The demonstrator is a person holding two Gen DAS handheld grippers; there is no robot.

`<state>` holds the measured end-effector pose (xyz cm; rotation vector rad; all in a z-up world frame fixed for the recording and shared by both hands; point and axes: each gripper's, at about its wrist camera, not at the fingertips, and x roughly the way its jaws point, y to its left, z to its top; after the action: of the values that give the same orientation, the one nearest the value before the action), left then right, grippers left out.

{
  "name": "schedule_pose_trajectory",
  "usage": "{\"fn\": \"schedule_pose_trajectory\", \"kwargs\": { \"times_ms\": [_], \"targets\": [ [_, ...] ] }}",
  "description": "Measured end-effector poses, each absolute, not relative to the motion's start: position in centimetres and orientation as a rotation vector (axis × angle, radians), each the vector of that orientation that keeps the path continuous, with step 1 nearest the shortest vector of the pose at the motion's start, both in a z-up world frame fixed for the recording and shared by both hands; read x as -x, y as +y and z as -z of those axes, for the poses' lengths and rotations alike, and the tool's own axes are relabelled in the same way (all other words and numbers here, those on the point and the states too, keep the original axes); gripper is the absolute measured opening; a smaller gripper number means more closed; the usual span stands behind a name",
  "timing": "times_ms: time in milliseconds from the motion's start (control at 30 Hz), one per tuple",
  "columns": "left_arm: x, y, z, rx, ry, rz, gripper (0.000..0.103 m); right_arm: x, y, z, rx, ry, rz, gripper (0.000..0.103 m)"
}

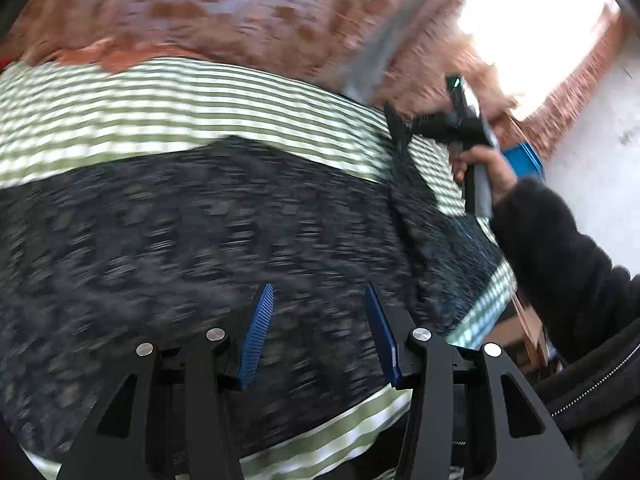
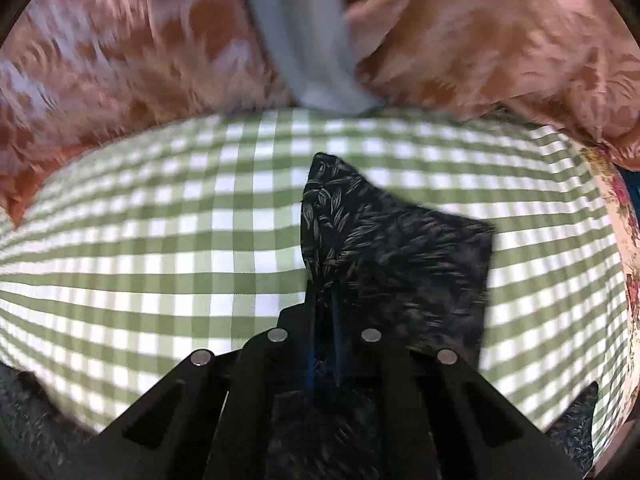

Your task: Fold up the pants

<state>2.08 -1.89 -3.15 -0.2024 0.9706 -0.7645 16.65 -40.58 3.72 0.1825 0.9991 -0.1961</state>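
right gripper [image 2: 324,344] clamped on a corner of the dark patterned pants [image 2: 400,248], left gripper [image 1: 316,336] open above them, fold probably just starting, blur hides layers.

Black tool [image 1: 320,332] with blue pads; dark fleece sleeve [image 1: 560,264].

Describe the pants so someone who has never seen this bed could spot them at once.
Start at the green-and-white checked sheet, which lies below the rumpled rust-brown blanket. On that sheet lie the pants, one corner pinched in the right tool. They are the only dark cloth there, navy-black with small pale leaf-like flecks.
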Motion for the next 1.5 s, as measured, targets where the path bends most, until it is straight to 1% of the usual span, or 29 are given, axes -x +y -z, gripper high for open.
{"fn": "schedule_pose_trajectory", "kwargs": {
  "times_ms": [33,67,133,167,233,367,500,533,567,600,667,700,733,767,833,867,967,1000,1033,1067,1100,1167,1267,1300,1400,1500],
  "targets": [
    [-2.0,-3.3,3.1,0.185,0.968,0.804,0.059,-15.4,-41.2,-5.0,-0.208,0.969,0.187,0.006],
    [-2.0,-4.2,3.0,0.177,0.968,0.827,0.062,-14.0,-42.0,-6.3,-0.237,0.934,0.18,0.006],
    [-1.7,-6.7,3.0,0.149,0.974,0.895,0.062,-10.3,-44.0,-8.9,-0.318,0.863,0.162,0.006],
    [-1.5,-7.7,3.0,0.134,0.978,0.923,0.064,-8.7,-45.2,-9.9,-0.362,0.833,0.156,0.006],
    [-0.9,-9.3,3.2,0.102,0.986,0.958,0.064,-3.9,-47.9,-11.0,-0.437,0.784,0.166,0.006],
    [0.3,-12.9,4.4,0.025,1.034,1.034,0.064,3.3,-51.8,-9.8,-0.554,0.756,0.216,0.006],
    [1.1,-15.1,6.3,-0.068,1.077,1.02,0.063,11.0,-55.2,-4.9,-0.722,0.802,0.361,0.006],
    [1.1,-15.5,6.6,-0.095,1.081,1.007,0.055,11.7,-56.0,-3.7,-0.754,0.813,0.376,0.006],
    [1.3,-15.9,6.9,-0.132,1.072,0.983,0.05,12.9,-56.7,-2.4,-0.797,0.822,0.388,0.006],
    [1.4,-16.2,7.0,-0.153,1.063,0.973,0.048,13.7,-57.3,-1.2,-0.832,0.824,0.393,0.006],
    [1.4,-16.3,6.9,-0.161,1.055,0.962,0.039,14.5,-57.7,0.1,-0.88,0.815,0.389,0.008],
    [1.4,-16.4,6.9,-0.161,1.055,0.959,0.036,14.9,-58.1,0.5,-0.9,0.805,0.392,0.014],
    [1.3,-16.4,6.9,-0.163,1.052,0.955,0.029,14.7,-58.4,0.8,-0.915,0.793,0.391,0.022],
    [1.3,-16.2,6.9,-0.165,1.05,0.954,0.024,14.8,-58.8,1.0,-0.928,0.776,0.389,0.024],
    [1.4,-16.4,6.8,-0.178,1.039,0.961,0.017,14.8,-59.6,0.7,-0.932,0.75,0.402,0.034],
    [1.3,-16.7,6.7,-0.187,1.032,0.959,0.012,14.7,-60.1,0.6,-0.933,0.743,0.409,0.035],
    [1.3,-16.6,6.4,-0.174,1.026,0.963,0.009,14.2,-61.2,0.2,-0.932,0.735,0.436,0.035],
    [1.1,-16.4,6.2,-0.16,1.026,0.969,0.009,13.9,-61.5,0.1,-0.928,0.736,0.448,0.035],
    [1.0,-16.4,6.0,-0.148,1.019,0.975,0.009,13.5,-61.5,0.0,-0.92,0.738,0.456,0.029],
    [1.0,-16.3,5.7,-0.137,1.01,0.985,0.009,13.3,-61.6,-0.2,-0.909,0.738,0.464,0.022],
    [1.2,-15.9,5.1,-0.121,0.989,1.005,0.009,13.3,-61.7,-0.6,-0.894,0.737,0.476,0.007],
    [1.4,-15.2,4.4,-0.091,0.968,1.051,0.008,13.7,-61.8,-1.5,-0.881,0.716,0.474,0.005],
    [1.6,-15.0,4.5,-0.082,0.981,1.102,0.002,14.5,-62.1,-1.9,-0.848,0.726,0.49,0.005],
    [1.8,-15.2,5.0,-0.083,0.997,1.125,0.002,14.9,-62.1,-1.5,-0.847,0.743,0.502,0.005],
    [2.4,-16.4,6.4,-0.13,1.038,1.153,0.002,15.7,-62.3,-0.1,-0.869,0.777,0.53,0.005],
    [2.4,-16.5,7.0,-0.131,1.063,1.15,0.002,16.6,-62.2,0.4,-0.883,0.767,0.548,0.005]
  ]
}}
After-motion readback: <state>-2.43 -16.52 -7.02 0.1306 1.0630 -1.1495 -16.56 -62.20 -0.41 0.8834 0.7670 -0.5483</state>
